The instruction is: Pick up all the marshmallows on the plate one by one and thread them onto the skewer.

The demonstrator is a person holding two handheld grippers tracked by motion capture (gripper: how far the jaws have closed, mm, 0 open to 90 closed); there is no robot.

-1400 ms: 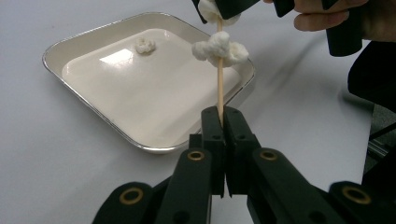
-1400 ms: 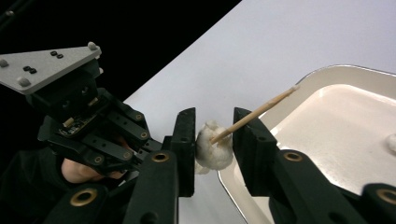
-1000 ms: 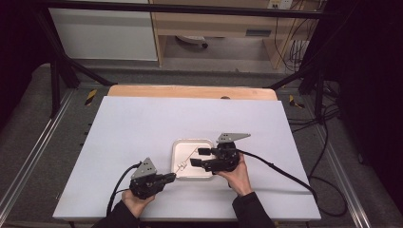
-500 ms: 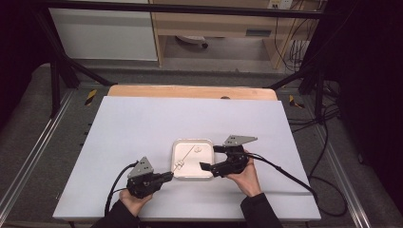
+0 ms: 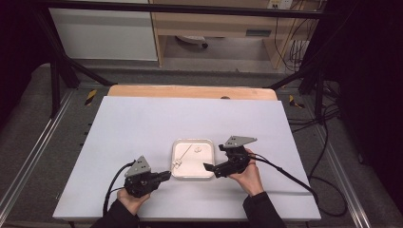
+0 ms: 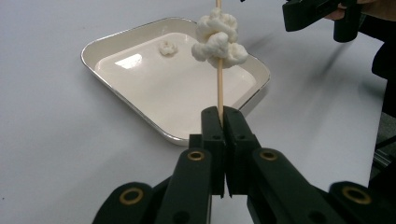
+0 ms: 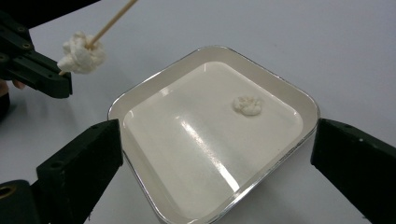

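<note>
Your left gripper [image 6: 223, 122] has its jaws pressed together on the lower end of the thin wooden skewer [image 6: 219, 79], at the near left corner of the shallow white square tray with a metal rim [image 5: 174, 175]. Your right gripper [image 5: 212, 167] sits at the tray's right edge; its jaws have just been opening and now stand spread wide with nothing between them.

Two soft white knotted lumps [image 6: 217, 38] are threaded on the skewer just beyond the left jaws, over the tray's left side. One more small white lump [image 7: 247, 105] lies loose inside the tray, near its far right corner.

The risks: the pinch is narrow, so any knock from the right jaws could swing the stick in the grip, and a squeeze on the loose lump may crush it.

The skewer's long axis runs from the tray's near left corner diagonally over it, free tip away from you.
</note>
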